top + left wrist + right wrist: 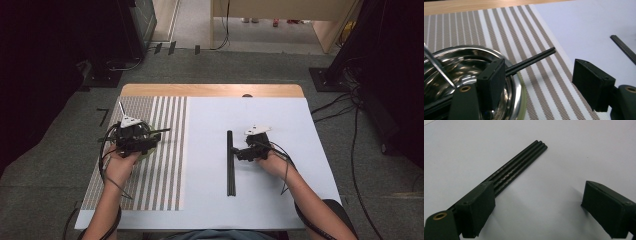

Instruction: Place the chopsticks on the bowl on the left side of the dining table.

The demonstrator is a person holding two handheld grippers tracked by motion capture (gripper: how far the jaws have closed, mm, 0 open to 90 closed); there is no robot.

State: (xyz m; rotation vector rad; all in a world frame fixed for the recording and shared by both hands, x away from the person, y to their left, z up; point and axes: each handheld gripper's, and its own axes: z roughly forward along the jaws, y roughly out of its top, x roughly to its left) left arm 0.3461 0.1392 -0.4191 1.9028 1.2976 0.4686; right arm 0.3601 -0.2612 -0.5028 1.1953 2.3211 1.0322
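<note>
bowl (461, 65): 1 | chopsticks in bowl (534, 58): 2 | chopsticks on table (519, 165): 4

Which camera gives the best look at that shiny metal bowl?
The left gripper view: the metal bowl shows large, with its gleaming inside, its rim and dark chopsticks lying across it. In the high view the left gripper covers most of the bowl, leaving a sliver of rim.

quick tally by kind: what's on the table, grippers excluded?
Black chopsticks in the bundle on the white sheet: 4
Black chopsticks across the bowl: 2
Steel bowl: 1
Striped placemat: 1
White sheet: 1
Total: 9
</note>
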